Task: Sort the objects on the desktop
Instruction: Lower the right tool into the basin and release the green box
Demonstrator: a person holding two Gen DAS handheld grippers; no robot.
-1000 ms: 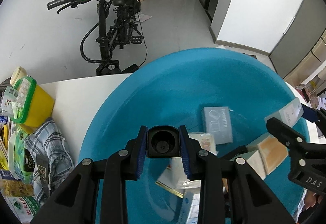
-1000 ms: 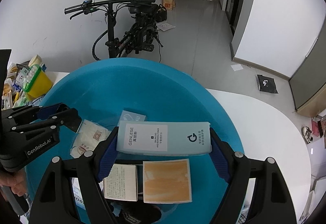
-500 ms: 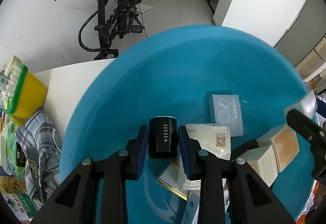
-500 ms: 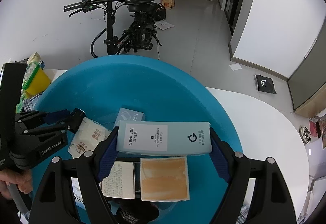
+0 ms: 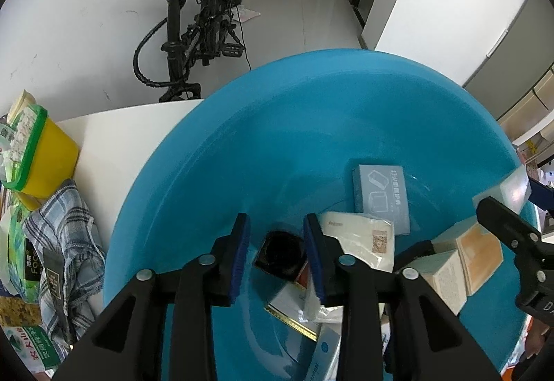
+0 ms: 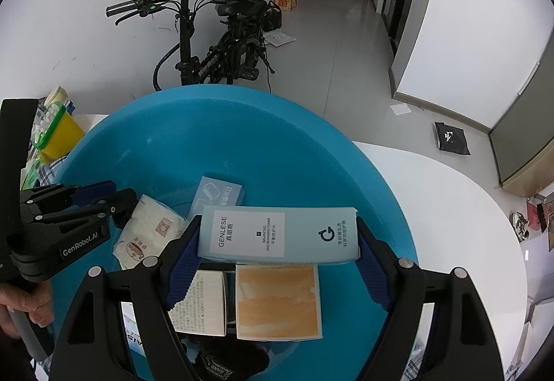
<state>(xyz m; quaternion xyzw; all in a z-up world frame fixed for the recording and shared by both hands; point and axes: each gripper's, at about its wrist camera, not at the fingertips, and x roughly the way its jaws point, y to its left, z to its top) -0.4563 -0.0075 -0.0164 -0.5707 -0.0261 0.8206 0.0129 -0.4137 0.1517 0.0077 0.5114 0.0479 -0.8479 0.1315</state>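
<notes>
A big blue basin (image 5: 311,124) holds several boxes and packets; it also shows in the right wrist view (image 6: 242,138). My left gripper (image 5: 277,256) is open over the basin. A small black container (image 5: 280,254) lies free in the basin below its fingers. My right gripper (image 6: 277,256) is shut on a long pale blue GENLESE box (image 6: 277,233), held crosswise above the basin. Below it lie an orange-faced box (image 6: 277,301) and a white printed box (image 6: 200,304). A grey-blue box (image 5: 381,197) and a white packet (image 5: 356,239) lie on the basin floor.
A white table (image 6: 450,207) carries the basin. At the left stand a yellow tub with a green lid (image 5: 38,152), a plaid cloth (image 5: 65,235) and food packets. A black bicycle (image 5: 194,27) stands on the floor beyond the table.
My left gripper opened and let the black container go; it dropped from between the fingers into the basin. My right gripper stayed shut on the GENLESE box, hardly moving.
</notes>
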